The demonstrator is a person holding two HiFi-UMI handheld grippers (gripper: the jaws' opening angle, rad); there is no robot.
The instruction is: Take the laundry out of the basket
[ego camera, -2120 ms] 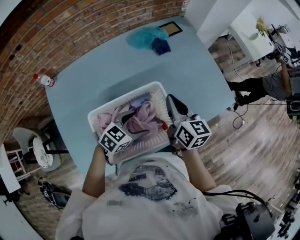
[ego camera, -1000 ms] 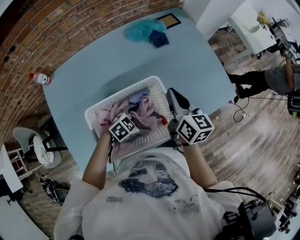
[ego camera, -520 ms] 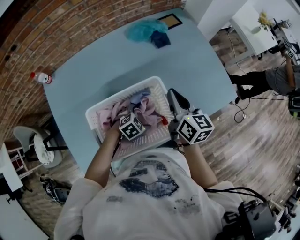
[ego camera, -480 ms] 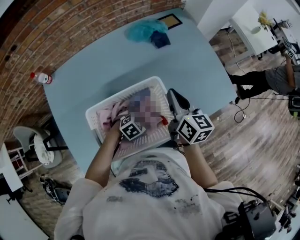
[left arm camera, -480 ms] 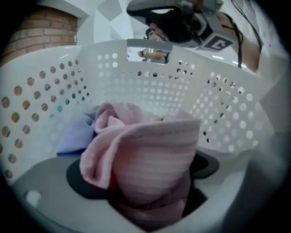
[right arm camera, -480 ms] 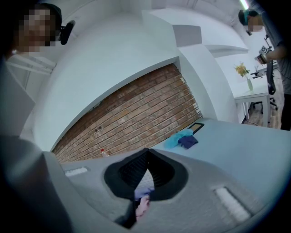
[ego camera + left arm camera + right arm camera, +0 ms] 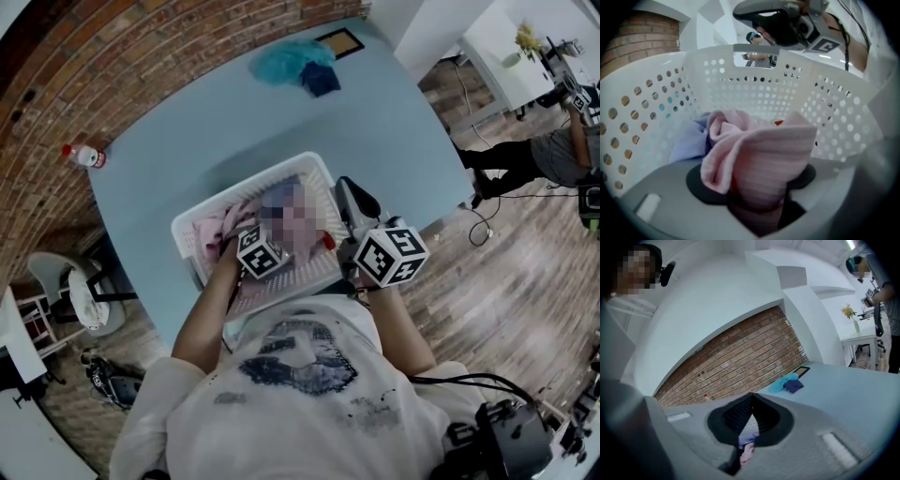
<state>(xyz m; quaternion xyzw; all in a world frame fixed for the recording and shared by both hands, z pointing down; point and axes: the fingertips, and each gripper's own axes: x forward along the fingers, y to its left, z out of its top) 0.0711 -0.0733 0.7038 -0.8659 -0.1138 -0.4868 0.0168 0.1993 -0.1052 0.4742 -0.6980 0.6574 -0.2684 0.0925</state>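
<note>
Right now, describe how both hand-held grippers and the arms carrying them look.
The left hand-held gripper and right hand-held gripper have grey bodies with black jaw pads. Each carries a white cube with black square markers: left cube, right cube. The person wears a white short-sleeved T-shirt with a dark print; forearms are bare.

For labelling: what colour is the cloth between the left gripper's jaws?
Pale pink cloth, clearest in the left gripper view.

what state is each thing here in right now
white perforated plastic basket, upright on blue table, laundry inside
left gripper, jaws have just been closing, now pinching pink ribbed cloth
pink ribbed cloth, bunched, inside basket
right gripper, shut, empty
lavender cloth, crumpled in basket, ungripped
teal and navy clothes, heaped on table
</note>
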